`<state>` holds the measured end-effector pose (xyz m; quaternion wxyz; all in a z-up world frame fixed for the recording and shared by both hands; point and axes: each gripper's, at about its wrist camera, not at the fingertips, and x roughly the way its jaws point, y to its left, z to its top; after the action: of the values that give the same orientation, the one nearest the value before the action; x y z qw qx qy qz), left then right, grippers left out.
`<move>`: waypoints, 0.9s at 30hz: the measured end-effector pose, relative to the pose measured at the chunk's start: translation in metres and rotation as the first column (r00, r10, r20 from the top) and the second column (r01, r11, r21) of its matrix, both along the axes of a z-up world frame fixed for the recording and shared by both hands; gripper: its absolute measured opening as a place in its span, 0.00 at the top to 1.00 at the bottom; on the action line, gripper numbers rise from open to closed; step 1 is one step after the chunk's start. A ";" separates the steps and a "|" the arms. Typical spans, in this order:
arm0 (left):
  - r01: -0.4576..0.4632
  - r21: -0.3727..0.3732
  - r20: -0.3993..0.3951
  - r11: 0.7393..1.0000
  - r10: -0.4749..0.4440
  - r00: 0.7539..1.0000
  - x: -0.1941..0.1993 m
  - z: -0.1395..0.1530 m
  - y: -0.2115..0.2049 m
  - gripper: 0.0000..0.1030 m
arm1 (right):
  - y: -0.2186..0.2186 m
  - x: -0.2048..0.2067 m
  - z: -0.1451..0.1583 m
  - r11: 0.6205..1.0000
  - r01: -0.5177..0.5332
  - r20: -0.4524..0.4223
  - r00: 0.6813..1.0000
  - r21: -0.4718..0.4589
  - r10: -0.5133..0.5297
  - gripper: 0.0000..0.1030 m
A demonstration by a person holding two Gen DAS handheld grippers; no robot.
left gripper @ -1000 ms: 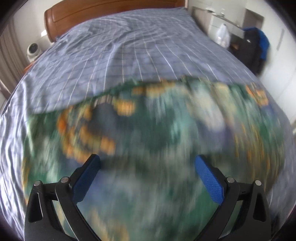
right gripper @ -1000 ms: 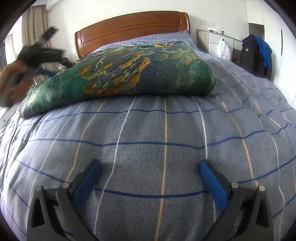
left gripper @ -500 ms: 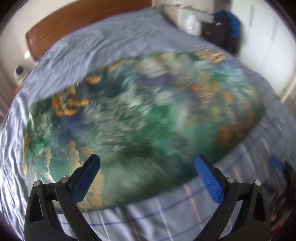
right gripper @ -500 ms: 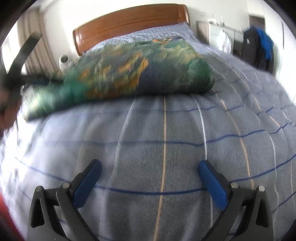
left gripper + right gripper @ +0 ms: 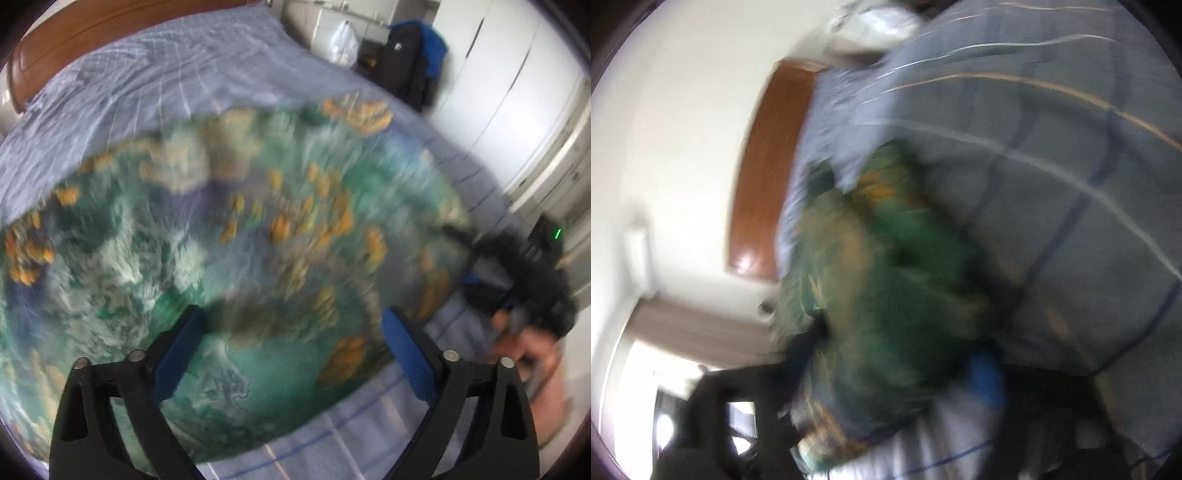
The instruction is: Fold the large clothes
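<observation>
Garment [image 5: 229, 266] glossy, green-orange print (blurred), on bed [image 5: 155, 92].

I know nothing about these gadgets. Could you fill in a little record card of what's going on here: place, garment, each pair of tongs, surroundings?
place: bed with a blue checked cover and wooden headboard
garment: green and orange patterned cloth, spread on the cover
left tongs: open over the cloth, nothing between them
right tongs: jaws just been closing at the cloth's edge; picture too blurred to confirm a grip
surroundings: white wardrobe, dark jacket
</observation>
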<state>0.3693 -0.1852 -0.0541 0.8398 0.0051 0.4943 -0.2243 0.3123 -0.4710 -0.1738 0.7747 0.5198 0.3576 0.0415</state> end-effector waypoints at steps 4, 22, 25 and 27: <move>0.063 -0.198 0.002 0.978 -0.064 0.998 0.009 0.063 0.000 0.05 | 0.061 -0.022 0.082 0.867 -0.048 0.190 0.968 -0.497 0.163 0.71; 0.106 0.246 -0.034 0.964 -0.100 0.994 -0.002 0.098 -0.006 0.55 | 0.351 -0.113 0.139 -0.109 0.203 0.026 0.566 -0.973 0.824 0.80; 0.037 0.154 -0.056 0.987 -0.028 0.998 0.005 0.098 0.030 0.66 | 0.371 -0.138 0.138 -0.091 0.225 0.030 0.481 -0.970 0.876 0.86; 0.007 0.122 -0.039 0.992 -0.002 0.999 0.004 0.104 0.054 0.67 | 0.379 -0.149 0.141 -0.059 0.192 0.035 0.453 -0.980 0.891 0.74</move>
<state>0.3734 -0.1309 0.0500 0.8277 0.0532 0.5233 -0.1954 0.1635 -0.0917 -0.0329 0.8983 -0.3537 0.0677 0.2517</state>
